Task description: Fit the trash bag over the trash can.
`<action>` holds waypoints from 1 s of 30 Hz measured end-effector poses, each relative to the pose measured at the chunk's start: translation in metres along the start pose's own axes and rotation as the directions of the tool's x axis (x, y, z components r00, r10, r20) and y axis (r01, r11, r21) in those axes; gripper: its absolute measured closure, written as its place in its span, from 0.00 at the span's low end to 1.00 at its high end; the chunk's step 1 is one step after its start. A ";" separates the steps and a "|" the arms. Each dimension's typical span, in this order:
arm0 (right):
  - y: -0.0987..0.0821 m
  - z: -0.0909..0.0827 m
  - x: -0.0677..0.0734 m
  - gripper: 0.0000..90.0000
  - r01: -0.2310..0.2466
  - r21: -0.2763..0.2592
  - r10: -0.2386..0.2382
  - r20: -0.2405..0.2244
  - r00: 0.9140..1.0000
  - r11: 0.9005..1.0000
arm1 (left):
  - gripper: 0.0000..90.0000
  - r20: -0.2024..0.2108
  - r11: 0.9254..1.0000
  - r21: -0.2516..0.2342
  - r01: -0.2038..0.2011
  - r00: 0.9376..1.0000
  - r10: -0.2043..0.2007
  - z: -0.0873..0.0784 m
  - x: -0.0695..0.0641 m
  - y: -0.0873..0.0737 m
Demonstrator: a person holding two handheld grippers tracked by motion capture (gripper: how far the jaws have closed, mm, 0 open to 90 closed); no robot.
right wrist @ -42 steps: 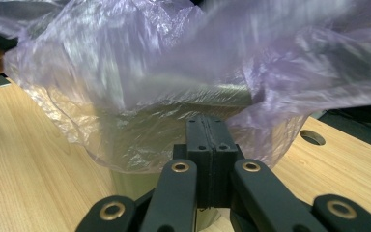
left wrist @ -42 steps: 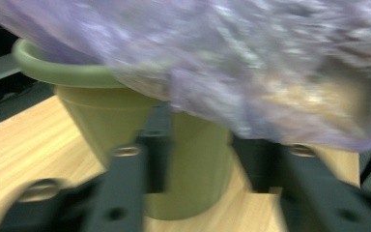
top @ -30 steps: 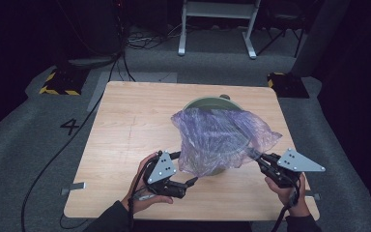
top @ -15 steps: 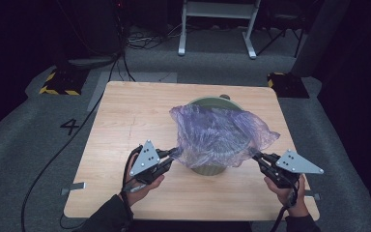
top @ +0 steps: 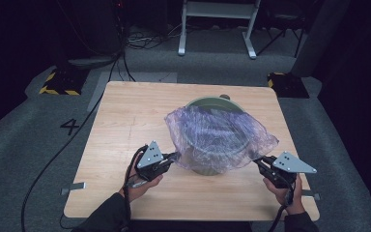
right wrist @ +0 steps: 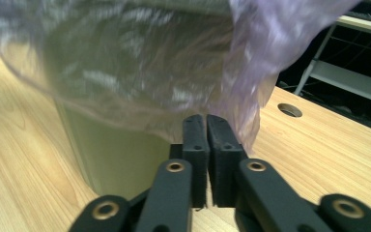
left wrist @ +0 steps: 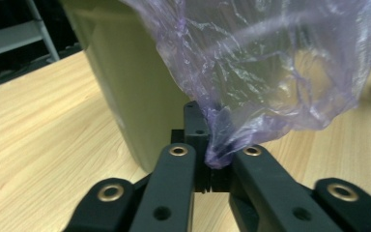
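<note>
An olive green bin (top: pixel 211 103) stands on the wooden table (top: pixel 125 121). A thin purple plastic bag (top: pixel 217 133) is draped over its top and stretched out to both sides. My left gripper (top: pixel 170 159) is at the bin's lower left, shut on a bunched edge of the bag (left wrist: pixel 270 63). The film is pinched between its pads (left wrist: pixel 211 157) beside the bin wall (left wrist: pixel 125 87). My right gripper (top: pixel 258 163) is at the bin's lower right. Its jaws are shut (right wrist: pixel 206 128) where the bag's corner (right wrist: pixel 251 96) comes down to the tips.
The table (right wrist: pixel 319 140) has a round cable hole (right wrist: pixel 290 109) near its far right. A white metal stand (top: pixel 217 24) and cables lie on the dark floor beyond. Bare wood lies left of and in front of the bin.
My left gripper has moved from below the bag to its left edge and shut on it. Both hands have sunk, drawing the bag lower over the bin.
</note>
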State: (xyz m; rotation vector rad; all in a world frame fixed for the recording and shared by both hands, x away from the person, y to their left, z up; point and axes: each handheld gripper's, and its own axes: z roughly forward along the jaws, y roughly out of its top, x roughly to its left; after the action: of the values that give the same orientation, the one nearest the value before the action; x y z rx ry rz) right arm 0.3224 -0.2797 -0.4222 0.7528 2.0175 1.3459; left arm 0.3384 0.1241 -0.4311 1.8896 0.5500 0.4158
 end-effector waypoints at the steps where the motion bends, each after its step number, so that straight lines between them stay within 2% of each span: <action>1: -0.002 0.000 0.000 0.93 0.010 0.000 -0.010 0.010 1.000 1.000 | 0.92 -0.006 1.000 0.003 -0.005 1.000 0.005 -0.001 0.000 -0.001; 4: -0.005 -0.004 -0.001 0.76 0.015 -0.011 -0.015 0.041 0.999 1.000 | 0.86 -0.020 1.000 -0.003 -0.023 1.000 0.023 -0.006 -0.002 -0.001; 5: -0.004 -0.006 -0.002 0.69 0.008 -0.023 -0.007 0.053 0.999 1.000 | 0.80 -0.027 1.000 -0.008 -0.026 0.999 0.026 -0.008 -0.003 -0.001; 7: -0.002 -0.011 -0.005 0.57 -0.002 -0.033 0.004 0.081 0.997 0.999 | 0.60 -0.046 1.000 -0.017 -0.026 0.999 0.025 -0.012 -0.005 0.001; 9: 0.002 -0.018 -0.007 0.50 0.001 -0.049 0.004 0.108 0.994 0.999 | 0.41 -0.060 0.999 -0.032 -0.017 0.998 0.015 -0.018 -0.008 0.003; 10: 0.004 -0.022 -0.008 0.47 0.009 -0.056 -0.002 0.125 0.992 0.998 | 0.32 -0.052 0.999 -0.043 -0.016 0.999 0.014 -0.021 -0.008 0.004; 11: 0.006 -0.026 -0.009 0.45 0.013 -0.067 -0.003 0.140 0.990 0.998 | 0.28 -0.048 0.999 -0.051 -0.019 0.999 0.017 -0.025 -0.010 0.006; 14: 0.013 -0.036 -0.012 0.37 0.013 -0.097 0.004 0.165 0.986 0.995 | 0.22 -0.049 0.997 -0.063 -0.040 0.998 0.037 -0.036 -0.015 0.009; 17: 0.020 -0.045 -0.018 0.35 0.014 -0.112 0.008 0.197 0.980 0.994 | 0.20 -0.051 0.997 -0.065 -0.047 0.998 0.044 -0.047 -0.020 0.010; 20: 0.028 -0.050 -0.020 0.33 0.036 -0.122 -0.009 0.214 0.977 0.992 | 0.18 -0.058 0.996 -0.068 -0.063 0.997 0.059 -0.055 -0.026 0.011; 23: 0.038 -0.050 -0.022 0.32 0.052 -0.111 -0.025 0.232 0.972 0.992 | 0.17 -0.045 0.994 -0.074 -0.083 0.996 0.080 -0.059 -0.032 0.016; 30: 0.054 -0.038 -0.038 0.30 0.033 -0.082 -0.016 0.198 0.980 0.996 | 0.17 -0.023 0.987 -0.078 -0.139 0.990 0.138 -0.056 -0.039 0.031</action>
State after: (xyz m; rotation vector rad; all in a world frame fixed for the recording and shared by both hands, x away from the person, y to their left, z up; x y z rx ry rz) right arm 0.3270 -0.3123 -0.3535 0.7870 1.7985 1.2814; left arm 0.2818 0.1355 -0.3827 1.8554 0.4092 0.5377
